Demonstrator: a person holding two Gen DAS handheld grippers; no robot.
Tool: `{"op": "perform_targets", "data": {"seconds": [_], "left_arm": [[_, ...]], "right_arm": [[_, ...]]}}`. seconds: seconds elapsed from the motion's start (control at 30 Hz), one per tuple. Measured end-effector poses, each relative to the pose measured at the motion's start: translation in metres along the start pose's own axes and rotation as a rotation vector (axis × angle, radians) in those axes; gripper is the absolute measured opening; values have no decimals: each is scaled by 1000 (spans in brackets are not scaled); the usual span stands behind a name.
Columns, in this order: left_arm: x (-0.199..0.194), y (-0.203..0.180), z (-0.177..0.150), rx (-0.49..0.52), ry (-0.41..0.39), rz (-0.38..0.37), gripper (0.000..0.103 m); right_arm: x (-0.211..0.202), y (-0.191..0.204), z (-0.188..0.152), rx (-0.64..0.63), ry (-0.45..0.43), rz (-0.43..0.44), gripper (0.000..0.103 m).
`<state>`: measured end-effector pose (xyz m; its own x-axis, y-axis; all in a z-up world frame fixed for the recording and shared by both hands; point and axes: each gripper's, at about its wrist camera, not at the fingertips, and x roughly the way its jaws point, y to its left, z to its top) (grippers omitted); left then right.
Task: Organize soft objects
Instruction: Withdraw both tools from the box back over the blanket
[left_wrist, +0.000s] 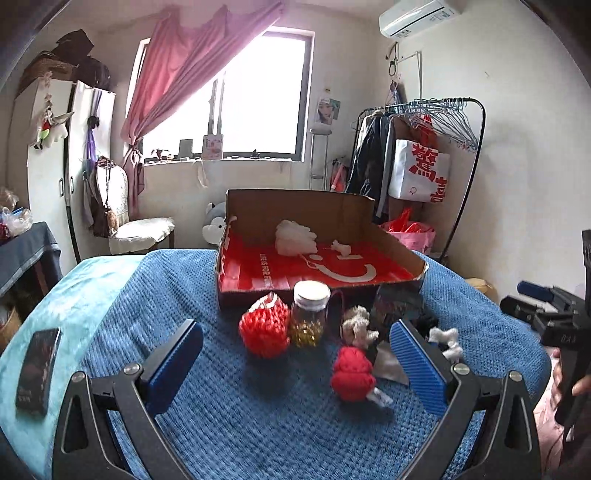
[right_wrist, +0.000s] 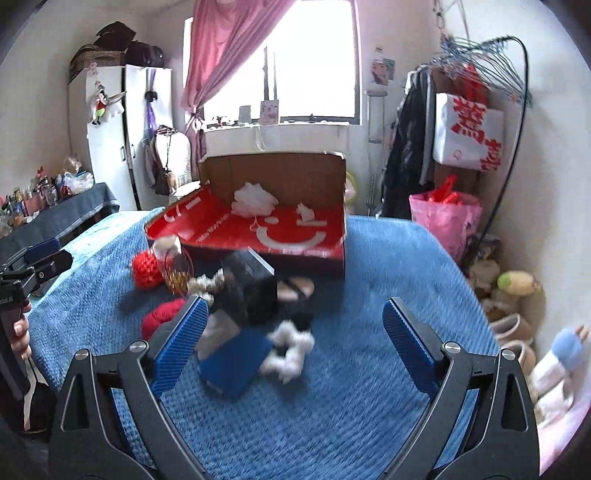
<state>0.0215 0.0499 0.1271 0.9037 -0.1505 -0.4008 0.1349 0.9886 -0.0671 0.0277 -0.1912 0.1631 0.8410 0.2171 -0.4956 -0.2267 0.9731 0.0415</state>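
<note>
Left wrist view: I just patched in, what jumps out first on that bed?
The open cardboard box with its red smiley lining sits mid-bed on the blue blanket, a white fluffy piece already inside. In front of it lies a cluster: a red knitted ball, a white-lidded jar and a smaller red knitted piece. Both the left gripper and right gripper are open and empty.

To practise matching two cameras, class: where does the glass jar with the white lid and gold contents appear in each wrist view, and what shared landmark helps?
Left wrist view: the glass jar with the white lid stands upright at centre, before the box.
Right wrist view: the jar is left of centre, blurred.
Shared landmark: the cardboard box with the red smiley lining behind it.
</note>
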Motion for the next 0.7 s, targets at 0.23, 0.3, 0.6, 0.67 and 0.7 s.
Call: {"op": "perform_targets", "data": {"seconds": [0.23,0.3,0.6,0.67,0.7], "left_arm": [[8,-17,-34,4,45,-31,103],[11,-23,-40,14,61,-34,103],[28,-39,-63,33,123,-38,103],[31,-43,-67,44,133,-34,103],[32,-44,-69,47,145,-38,103]], "right_arm": [[12,12,-39,61,39,38,97],[16,18,-48,44,52,33,97],[30,26,-72,82,103,31,97],[32,27,-75,84,107,22,97],[32,27,-76,85,109,22,97]]}}
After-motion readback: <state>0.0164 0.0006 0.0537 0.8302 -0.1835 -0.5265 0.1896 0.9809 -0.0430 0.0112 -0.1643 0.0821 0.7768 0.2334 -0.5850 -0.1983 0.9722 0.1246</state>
